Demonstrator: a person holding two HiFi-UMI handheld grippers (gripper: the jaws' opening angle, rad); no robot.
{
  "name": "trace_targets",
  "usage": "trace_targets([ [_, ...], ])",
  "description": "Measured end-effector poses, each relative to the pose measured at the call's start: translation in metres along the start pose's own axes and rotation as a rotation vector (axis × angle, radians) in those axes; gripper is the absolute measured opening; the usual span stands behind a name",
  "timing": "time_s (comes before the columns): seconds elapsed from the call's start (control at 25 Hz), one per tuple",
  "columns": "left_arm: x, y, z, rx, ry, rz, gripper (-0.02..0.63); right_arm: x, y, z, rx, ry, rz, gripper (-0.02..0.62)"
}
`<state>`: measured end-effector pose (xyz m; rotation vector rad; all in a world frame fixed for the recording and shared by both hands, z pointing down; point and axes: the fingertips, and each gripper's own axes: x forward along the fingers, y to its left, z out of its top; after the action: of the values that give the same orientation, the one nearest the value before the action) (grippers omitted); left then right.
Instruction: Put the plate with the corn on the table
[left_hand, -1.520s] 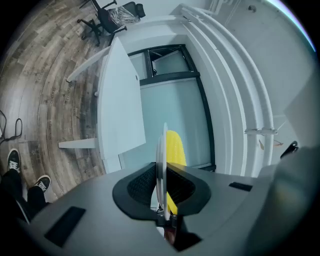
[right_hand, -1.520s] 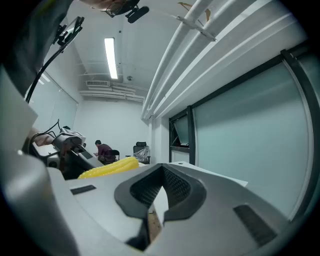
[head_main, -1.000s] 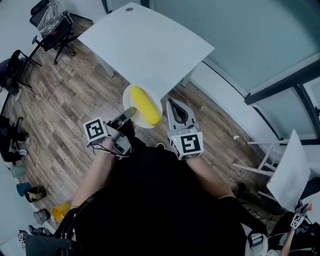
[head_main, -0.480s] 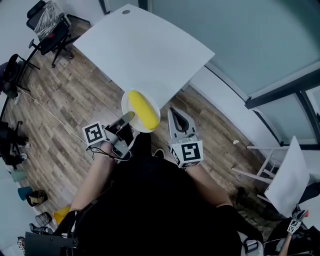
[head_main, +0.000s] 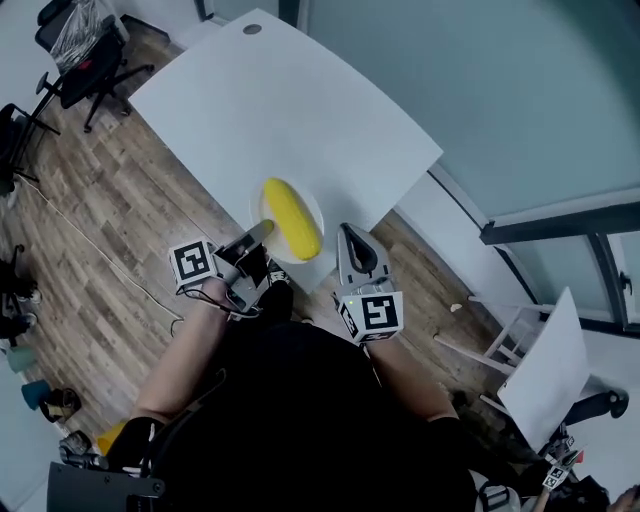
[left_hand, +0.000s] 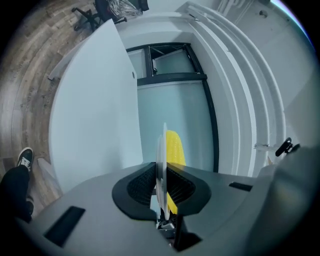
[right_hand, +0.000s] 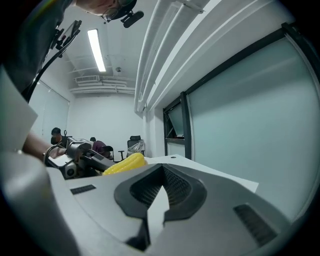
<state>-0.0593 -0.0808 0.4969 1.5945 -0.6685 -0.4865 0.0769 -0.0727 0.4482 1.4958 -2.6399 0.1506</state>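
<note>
A yellow corn cob (head_main: 290, 218) lies on a small white plate (head_main: 313, 213), which hangs over the near edge of the white table (head_main: 280, 110). My left gripper (head_main: 258, 232) is shut on the plate's near-left rim. In the left gripper view the plate (left_hand: 161, 150) shows edge-on between the closed jaws, with the corn (left_hand: 175, 147) to its right. My right gripper (head_main: 349, 233) is just right of the plate, apart from it, shut with nothing in it. The right gripper view shows the corn (right_hand: 125, 163) at left beyond its closed jaws.
A glass partition wall (head_main: 480, 90) runs behind the table's right side. Office chairs (head_main: 80, 60) stand at the far left. A white chair (head_main: 545, 360) is at the right. Cups (head_main: 30, 370) sit on the wooden floor at left.
Both grippers and the plate with the corn have come forward, so the plate now lies over the table's near edge rather than over the floor. The left gripper stays shut on the rim.
</note>
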Motion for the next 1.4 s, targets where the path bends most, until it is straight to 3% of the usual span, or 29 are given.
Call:
trace_targets([
  [0.2, 0.034, 0.026, 0.058, -0.013, 0.042, 0.025, 0.037, 0.068, -0.026, 0.016, -0.01, 0.003, -0.056, 0.002],
  [0.52, 0.097, 0.071, 0.141, -0.048, 0.093, 0.047, 0.037, 0.114, -0.046, 0.02, 0.014, 0.049, -0.125, 0.002],
  [0.68, 0.138, 0.096, 0.17, 0.004, 0.112, 0.057, 0.037, 0.121, -0.057, 0.004, 0.03, 0.098, -0.125, 0.002],
  [0.88, 0.166, 0.135, 0.186, -0.028, 0.144, 0.107, 0.037, 0.131, -0.061, -0.012, 0.033, 0.147, -0.11, 0.002],
  [1.2, 0.176, 0.171, 0.195, -0.003, 0.184, 0.251, 0.038, 0.141, -0.057, -0.022, 0.054, 0.189, -0.081, 0.002],
  [1.4, 0.178, 0.178, 0.201, 0.098, 0.228, 0.364, 0.038, 0.145, -0.051, -0.024, 0.056, 0.188, -0.055, 0.002],
])
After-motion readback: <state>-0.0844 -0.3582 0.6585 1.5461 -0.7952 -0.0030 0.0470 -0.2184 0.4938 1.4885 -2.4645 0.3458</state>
